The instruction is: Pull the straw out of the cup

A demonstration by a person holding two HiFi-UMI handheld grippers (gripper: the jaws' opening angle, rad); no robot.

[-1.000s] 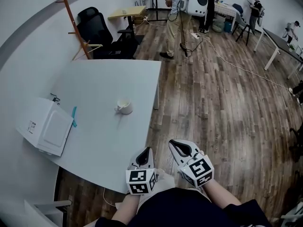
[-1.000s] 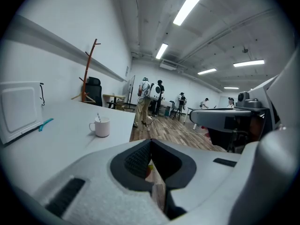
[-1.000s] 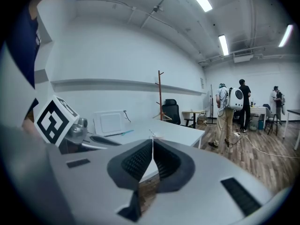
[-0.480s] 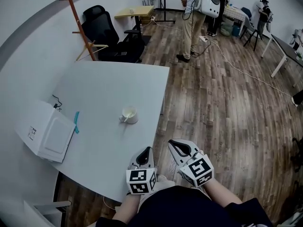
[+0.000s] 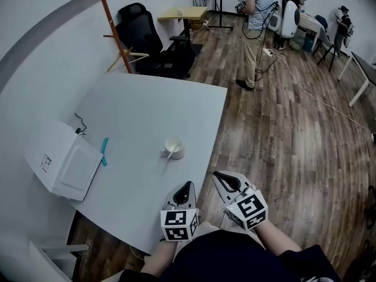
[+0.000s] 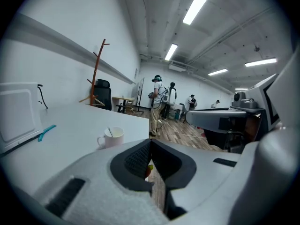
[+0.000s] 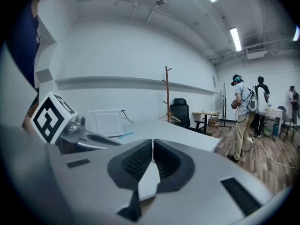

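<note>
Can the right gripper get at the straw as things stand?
Probably yes: only bare table lies between the right gripper and the cup, whose straw sticks up past the rim; its shut jaws must open first.

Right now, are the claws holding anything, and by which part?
Nothing is held. The left claw and the right claw are both shut and empty, away from the white ceramic cup with its thin straw on the pale grey table.

White ceramic mug on grey table, thin straw inside; white box left of mug; left gripper, right gripper before mug.
</note>
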